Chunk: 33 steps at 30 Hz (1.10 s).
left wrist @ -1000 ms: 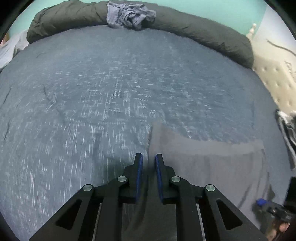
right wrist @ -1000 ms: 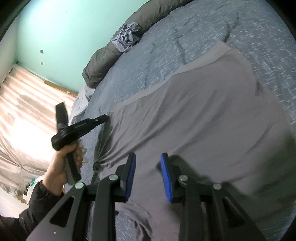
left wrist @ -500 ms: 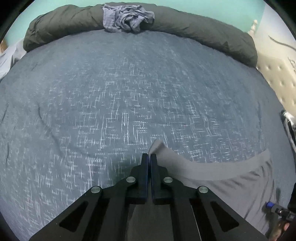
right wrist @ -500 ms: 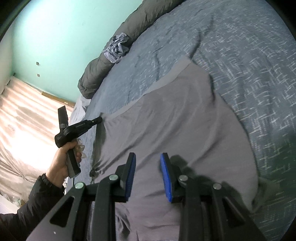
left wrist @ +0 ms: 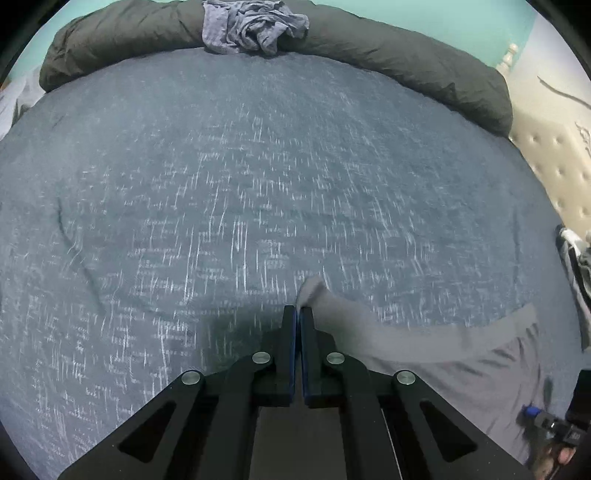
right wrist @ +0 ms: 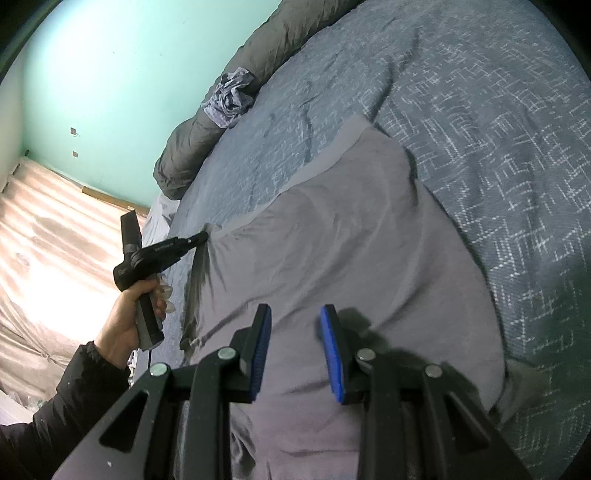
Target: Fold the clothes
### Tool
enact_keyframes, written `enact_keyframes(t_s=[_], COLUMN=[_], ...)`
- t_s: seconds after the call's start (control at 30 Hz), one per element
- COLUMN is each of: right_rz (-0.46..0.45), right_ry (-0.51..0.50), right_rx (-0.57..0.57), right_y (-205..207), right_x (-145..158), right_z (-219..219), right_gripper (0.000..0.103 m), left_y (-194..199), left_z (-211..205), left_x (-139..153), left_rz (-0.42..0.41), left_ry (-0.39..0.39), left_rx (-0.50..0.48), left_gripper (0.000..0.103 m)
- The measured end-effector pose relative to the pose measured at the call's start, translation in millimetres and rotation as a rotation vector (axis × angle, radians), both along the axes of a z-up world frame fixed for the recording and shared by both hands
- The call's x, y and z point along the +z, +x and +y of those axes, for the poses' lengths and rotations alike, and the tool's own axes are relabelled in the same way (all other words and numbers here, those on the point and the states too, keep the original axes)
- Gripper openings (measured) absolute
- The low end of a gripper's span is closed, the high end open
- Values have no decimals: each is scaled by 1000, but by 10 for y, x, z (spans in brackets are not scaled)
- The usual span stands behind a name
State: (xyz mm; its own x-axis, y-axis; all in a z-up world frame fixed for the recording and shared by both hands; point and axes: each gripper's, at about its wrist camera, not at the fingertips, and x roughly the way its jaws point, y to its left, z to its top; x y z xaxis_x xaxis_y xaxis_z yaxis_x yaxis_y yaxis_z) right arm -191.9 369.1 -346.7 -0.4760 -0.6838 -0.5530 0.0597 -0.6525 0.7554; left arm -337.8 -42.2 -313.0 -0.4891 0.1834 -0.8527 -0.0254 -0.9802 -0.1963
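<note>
Left wrist view: the left gripper (left wrist: 298, 309) sits at 6 o'clock, its jaws pressed together on a corner of the grey garment (left wrist: 443, 354). A small tip of cloth pokes out just past the pads toward 12. From there the garment runs off to 4 o'clock across the blue bedspread (left wrist: 221, 184). A dark duvet (left wrist: 406, 62) is rolled along the far edge at 12, with a crumpled cloth (left wrist: 251, 26) lying on it.

The step in hand looks like drawing this corner over for a fold. To do it well, keep the pinch firm, lift the corner only a little off the bed so the cloth trails flat, and carry it straight so the edge lands square on the opposite edge.

Right wrist view: the garment (right wrist: 351, 258) fills the middle, spread on the bedspread (right wrist: 498, 129), its banded edge toward 12. The right gripper (right wrist: 293, 314) at 6 o'clock hovers over it with jaws apart, nothing between them. I judge it should pin or take the near edge before the left pulls. At 9 o'clock a hand (right wrist: 129, 317) holds the left gripper (right wrist: 201, 238), tip at the garment's corner.
</note>
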Motion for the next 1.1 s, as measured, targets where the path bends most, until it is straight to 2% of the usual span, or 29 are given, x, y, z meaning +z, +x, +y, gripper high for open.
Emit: enact_keyframes(t_s=[0.13, 0.2, 0.23, 0.37, 0.5, 0.7, 0.73, 0.8, 0.83, 0.9, 1.1], right_rz=[26, 54, 67, 63, 2, -70, -80, -63, -50, -15, 132], right_ry=[38, 83, 105, 197, 300, 391, 410, 430, 438, 453, 438], right_rx=[-12, -44, -59, -66, -32, 30, 33, 32, 38, 44, 20], right_y=[-77, -139, -173, -559, -1124, -1456, -1463, -1455, -1442, -1404, -1389], right_x=[131, 276, 347, 533, 512, 294, 241, 222, 223, 260, 629], right_z=[58, 154, 202, 329, 317, 135, 104, 67, 46, 25, 121], right_gripper=[30, 38, 38, 39, 39, 39, 38, 8, 4, 3, 2], left_y=[54, 67, 68, 59, 33, 33, 49, 81, 98, 161, 241], left_z=[-19, -48, -57, -70, -81, -131, -119, -99, -110, -169, -253], left_x=[-28, -22, -22, -15, -40, -35, -15, 15, 27, 86, 271], left_rz=[-6, -2, -3, 5, 10, 21, 23, 29, 34, 45, 96], left_ry=[6, 16, 18, 27, 50, 88, 87, 83, 87, 90, 108], left_rx=[-17, -12, -15, -25, -29, -23, -27, -35, -37, -35, -37], left_gripper=[2, 2, 2, 2, 2, 2, 2, 2, 2, 2, 2])
